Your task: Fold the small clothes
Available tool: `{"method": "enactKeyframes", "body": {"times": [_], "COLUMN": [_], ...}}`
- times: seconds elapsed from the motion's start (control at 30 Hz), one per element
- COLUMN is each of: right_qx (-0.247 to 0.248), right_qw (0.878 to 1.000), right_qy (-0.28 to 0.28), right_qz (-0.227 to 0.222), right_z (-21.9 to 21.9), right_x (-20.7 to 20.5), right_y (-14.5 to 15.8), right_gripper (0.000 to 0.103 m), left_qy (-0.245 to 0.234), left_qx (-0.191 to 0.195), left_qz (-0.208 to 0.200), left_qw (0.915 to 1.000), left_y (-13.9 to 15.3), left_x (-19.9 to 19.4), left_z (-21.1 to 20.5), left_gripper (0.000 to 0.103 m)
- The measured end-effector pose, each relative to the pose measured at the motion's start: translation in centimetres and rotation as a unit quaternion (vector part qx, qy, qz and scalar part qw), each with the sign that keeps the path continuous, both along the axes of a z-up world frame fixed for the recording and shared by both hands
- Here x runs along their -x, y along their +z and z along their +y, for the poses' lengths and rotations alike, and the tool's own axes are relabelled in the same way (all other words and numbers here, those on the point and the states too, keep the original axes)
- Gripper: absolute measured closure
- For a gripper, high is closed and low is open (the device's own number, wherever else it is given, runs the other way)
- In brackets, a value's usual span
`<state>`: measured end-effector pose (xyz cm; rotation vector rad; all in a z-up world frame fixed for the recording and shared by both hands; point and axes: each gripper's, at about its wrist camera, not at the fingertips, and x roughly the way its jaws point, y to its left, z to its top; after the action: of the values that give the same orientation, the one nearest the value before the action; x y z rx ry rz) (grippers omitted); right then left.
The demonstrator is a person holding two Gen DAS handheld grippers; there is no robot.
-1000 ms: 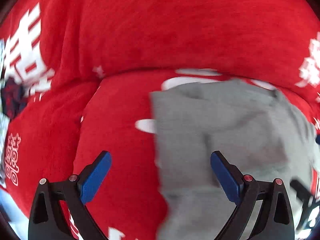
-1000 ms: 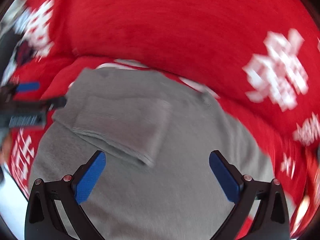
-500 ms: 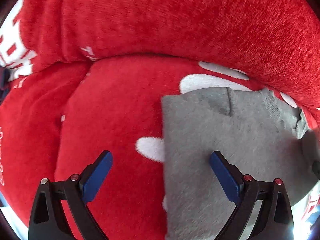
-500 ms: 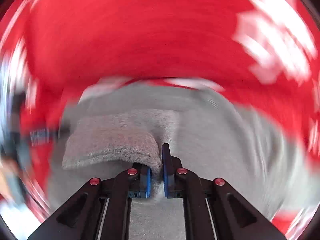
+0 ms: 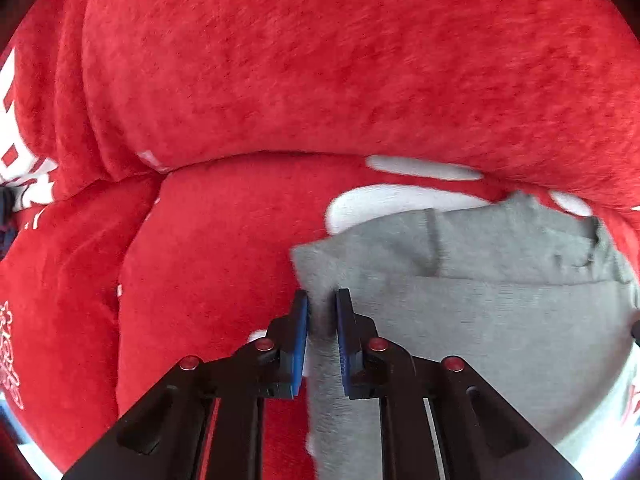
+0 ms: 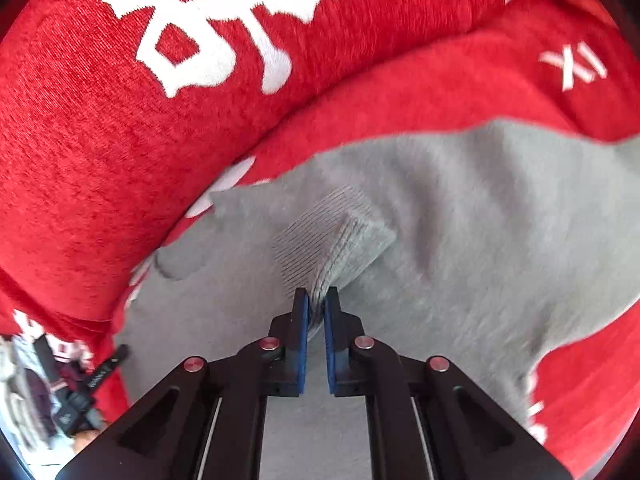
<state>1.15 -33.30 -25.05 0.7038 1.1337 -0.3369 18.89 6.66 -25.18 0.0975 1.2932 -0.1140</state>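
Observation:
A grey garment (image 5: 480,320) lies on a red plush seat cushion (image 5: 208,260). In the left wrist view my left gripper (image 5: 322,300) is closing its jaws over the garment's left edge, with the grey cloth between the blue pads. In the right wrist view the same grey garment (image 6: 460,220) spreads across the cushion. My right gripper (image 6: 316,300) is shut on the garment's ribbed cuff (image 6: 320,240), which bunches up from its pads.
A red back cushion (image 5: 320,60) with white characters (image 6: 208,32) rises right behind the garment. At the lower left of the right wrist view a black device (image 6: 88,384) and blurred clutter show past the cushion's edge.
Both grippers went from wide open to closed on the grey garment: the right first, on the ribbed cuff, then the left on the left edge. The left gripper moved closer to the cloth.

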Motion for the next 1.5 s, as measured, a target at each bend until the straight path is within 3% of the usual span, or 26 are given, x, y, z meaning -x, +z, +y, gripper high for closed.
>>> {"method": "enactKeyframes", "body": {"times": [0.07, 0.1, 0.17, 0.2, 0.3, 0.37, 0.47, 0.57, 0.73, 0.83, 0.97, 1.07, 1.13, 1.17, 1.23, 1.27, 1.33, 1.43, 1.47, 1.5], "right_qx": [-0.012, -0.035, -0.033, -0.038, -0.125, -0.177, -0.244, -0.281, -0.286, -0.301, -0.28, -0.262, -0.205, -0.182, -0.121, -0.076, -0.03, 0.002, -0.001, -0.014], "right_qw": [0.999, 0.998, 0.998, 0.998, 0.991, 0.976, 0.954, 0.943, 0.945, 0.942, 0.945, 0.943, 0.958, 0.965, 0.983, 0.991, 0.997, 0.999, 0.999, 0.999], "right_qy": [-0.031, -0.048, -0.061, -0.051, 0.039, 0.124, 0.176, 0.179, 0.161, 0.149, 0.171, 0.202, 0.2, 0.187, 0.139, 0.106, 0.072, 0.047, 0.036, 0.031], "right_qz": [0.022, 0.006, 0.011, 0.007, -0.012, 0.007, 0.008, 0.001, -0.015, -0.012, 0.01, 0.028, 0.014, 0.008, -0.002, -0.009, -0.015, 0.003, 0.026, 0.02], "right_z": [-1.6, -2.4, -2.6, -2.2, 1.9, 7.5, 14.8, 19.9, 24.7, 25.7, 27.3, 26.7, 23.7, 21.9, 17.1, 13.5, 9.0, 4.5, 2.8, 1.9], "right_x": [1.0, 1.9, 3.1, 3.5, 3.6, 3.1, 2.5, 0.2, -2.8, -3.5, -3.8, -3.1, -1.8, -1.2, -0.1, 0.4, 0.6, 0.1, 0.2, 0.7], "right_y": [-1.3, -1.5, -0.8, -0.4, -0.3, -1.2, -2.8, -4.7, -6.2, -6.7, -6.9, -5.5, -3.2, -2.5, -1.0, 0.0, 0.8, -0.2, -1.4, -1.6], "right_gripper": [0.093, 0.092, 0.081, 0.077, 0.069, 0.068, 0.066, 0.066, 0.066, 0.085, 0.085, 0.083, 0.079, 0.071, 0.066, 0.066, 0.066, 0.066, 0.075, 0.082], "left_qy": [0.011, 0.016, 0.023, 0.024, 0.021, 0.034, 0.066, 0.087, 0.066, 0.052, 0.046, 0.032, 0.011, -0.003, -0.017, -0.02, -0.024, -0.025, -0.017, -0.012], "left_qx": [0.004, 0.0, -0.026, -0.034, -0.039, -0.034, -0.013, -0.004, -0.006, 0.012, 0.023, 0.057, 0.056, 0.053, 0.045, 0.043, 0.041, 0.026, 0.025, 0.022], "left_qz": [-0.005, -0.003, -0.018, -0.039, -0.056, -0.046, -0.031, -0.031, -0.028, -0.028, -0.014, -0.001, -0.003, -0.003, 0.002, 0.005, 0.015, 0.038, 0.031, 0.026], "left_qw": [0.9999, 0.9999, 0.9992, 0.9984, 0.9975, 0.9978, 0.9972, 0.9957, 0.9974, 0.9982, 0.9986, 0.9979, 0.9983, 0.9986, 0.9988, 0.9988, 0.9987, 0.9986, 0.9991, 0.9994], "left_y": [0.2, 0.5, 1.5, 2.3, 3.6, 3.8, 4.2, 5.0, 5.5, 5.6, 5.1, 5.0, 4.8, 4.4, 3.6, 3.2, 1.9, -0.4, -0.5, -0.4], "left_x": [0.2, 0.4, 0.7, 1.1, 2.7, 3.7, 4.9, 5.9, 7.6, 8.0, 7.6, 7.1, 6.8, 6.6, 6.4, 6.3, 6.4, 6.8, 7.0, 7.1], "left_z": [0.8, 1.0, 1.8, 2.2, 3.4, 4.6, 7.3, 10.3, 12.7, 13.5, 13.0, 11.3, 9.1, 7.7, 5.4, 4.5, 2.5, 0.8, 0.7, 0.7], "left_gripper": [0.084, 0.077, 0.025, 0.022, 0.022, 0.022, 0.022, 0.022, 0.022, 0.022, 0.022, 0.022, 0.022, 0.022, 0.022, 0.022, 0.022, 0.021, 0.018, 0.016]}}
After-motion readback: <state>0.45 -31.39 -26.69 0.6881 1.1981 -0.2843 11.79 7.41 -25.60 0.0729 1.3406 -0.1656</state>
